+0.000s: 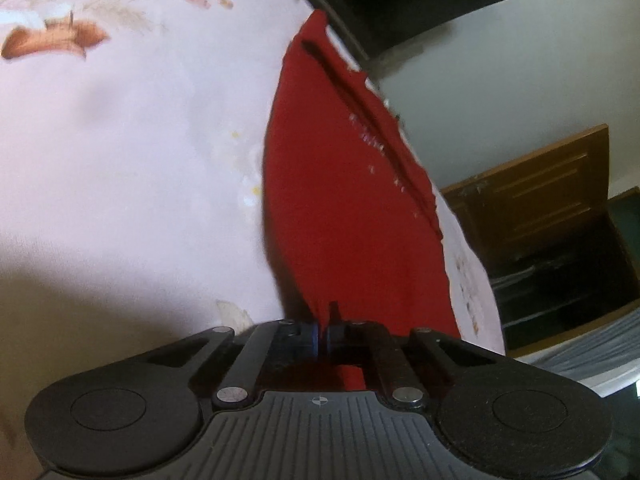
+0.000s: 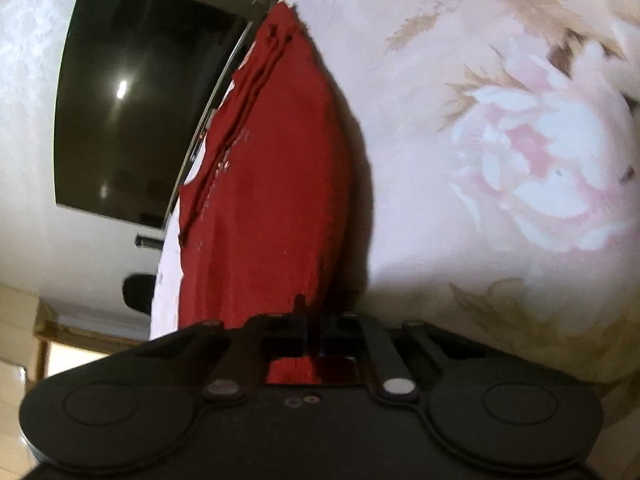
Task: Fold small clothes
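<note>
A small red garment (image 1: 340,200) lies stretched along a pale floral bedsheet (image 1: 140,140), running away from the camera toward the bed's far edge. My left gripper (image 1: 323,334) is shut on the garment's near edge, red cloth pinched between the jaws. In the right wrist view the same red garment (image 2: 272,184) shows folds and a faint white print along its left side. My right gripper (image 2: 314,330) is shut on its near edge too, with cloth bunched behind the jaws. Both fingertips are mostly hidden by the cloth.
The bedsheet (image 2: 500,160) carries large pink and brown flower prints. A dark television screen (image 2: 140,92) hangs on the white wall beyond the bed edge. A brown wooden cabinet (image 1: 552,216) stands past the bed in the left wrist view.
</note>
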Available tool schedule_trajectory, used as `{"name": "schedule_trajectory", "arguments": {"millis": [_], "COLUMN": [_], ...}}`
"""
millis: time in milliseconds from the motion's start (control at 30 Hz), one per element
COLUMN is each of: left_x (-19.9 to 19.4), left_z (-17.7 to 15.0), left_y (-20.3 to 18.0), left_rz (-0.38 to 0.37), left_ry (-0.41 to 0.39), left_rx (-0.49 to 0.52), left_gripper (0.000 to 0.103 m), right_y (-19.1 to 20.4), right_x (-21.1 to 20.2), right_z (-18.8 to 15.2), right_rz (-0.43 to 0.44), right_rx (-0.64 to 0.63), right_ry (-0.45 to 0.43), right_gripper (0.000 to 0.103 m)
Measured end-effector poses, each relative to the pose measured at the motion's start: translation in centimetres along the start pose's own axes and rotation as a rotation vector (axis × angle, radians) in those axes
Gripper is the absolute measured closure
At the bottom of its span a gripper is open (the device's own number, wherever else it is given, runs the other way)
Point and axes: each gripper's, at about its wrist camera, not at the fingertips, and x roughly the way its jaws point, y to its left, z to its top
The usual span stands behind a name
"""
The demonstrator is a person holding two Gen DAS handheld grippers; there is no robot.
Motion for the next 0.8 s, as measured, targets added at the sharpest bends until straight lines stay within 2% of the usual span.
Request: {"name": "schedule_trajectory", "arguments": {"millis": [33,100,200,267,333,367,433,533,700,800], "left_x": [-0.5,-1.8,-3.3,-3.4,-2.5,-2.0,-2.2,-2.5,-3.4,-4.9], "left_z": [-0.1,-0.2,-0.4,-0.6,-1.0,-1.2,-1.5,-1.4,-1.4,-0.8], "left_y": [-0.4,-1.0,-1.3,-0.8,0.4,1.1,1.5,1.2,0.5,-1.3], "left_rz": [-0.003,-0.06,-0.086,-0.066,0.0,0.018,-0.001,0.013,0.033,0.005], "left_ry": [-0.026,-0.096,-0.136,-0.127,-0.087,-0.077,-0.11,-0.12,-0.146,-0.203], "left_rx": [0.023,0.031,0.043,0.041,0.029,0.025,0.04,0.057,0.069,0.106], "left_gripper": [0.1,0.1,0.1,0.1,0.1,0.1,0.1,0.1,0.1,0.1], "right_y": [0.4,1.7,3.8,4.8,4.9,4.3,2.4,0.1,0.4,2.2], "right_x": [-0.1,-1.2,-3.2,-4.1,-4.1,-3.5,-1.5,-1.4,-1.3,-1.8], "right_z": [0.0,-0.1,-0.4,-0.6,-0.7,-0.7,-0.8,-0.9,-0.8,-1.0], "right_rz": [-0.007,0.0,0.035,0.049,0.031,-0.014,-0.111,-0.037,-0.047,-0.056], "right_rx": [-0.022,-0.084,-0.159,-0.205,-0.234,-0.238,-0.212,-0.101,-0.128,-0.173], "right_ry": [-0.001,-0.03,-0.077,-0.097,-0.096,-0.075,-0.018,-0.044,-0.045,-0.072], "right_gripper": [0.098,0.098,0.098,0.098,0.098,0.098,0.1,0.099,0.099,0.099]}}
